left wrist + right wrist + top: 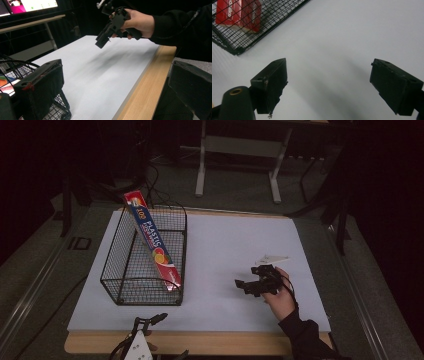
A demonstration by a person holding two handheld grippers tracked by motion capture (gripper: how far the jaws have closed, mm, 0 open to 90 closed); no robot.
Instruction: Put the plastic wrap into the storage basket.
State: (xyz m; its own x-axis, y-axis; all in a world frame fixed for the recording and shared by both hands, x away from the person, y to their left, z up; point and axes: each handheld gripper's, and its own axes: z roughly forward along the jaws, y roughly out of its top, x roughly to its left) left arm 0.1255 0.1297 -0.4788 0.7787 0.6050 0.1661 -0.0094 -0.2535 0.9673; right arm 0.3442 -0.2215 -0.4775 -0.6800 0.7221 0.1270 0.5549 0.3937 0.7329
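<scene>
A black wire basket (114,239) stands on the left of the white sheet (225,240). A long red and blue box of plastic wrap (152,240) leans slanted inside it. My right gripper (245,286) hangs over the sheet to the right of the basket, held in a hand, pointing left. Its jaws stand open with nothing between them (329,66). The basket corner (237,50) and the box's red end (237,13) lie ahead of it. My left gripper (150,320) rests at the table's front edge, jaws wide open and empty (116,67). It faces the right gripper (102,41).
A wooden table edge (210,342) borders the sheet in front. Beyond the table stand a white table frame (237,150) and dark floor with cables. A lit monitor (30,5) shows in the left gripper view.
</scene>
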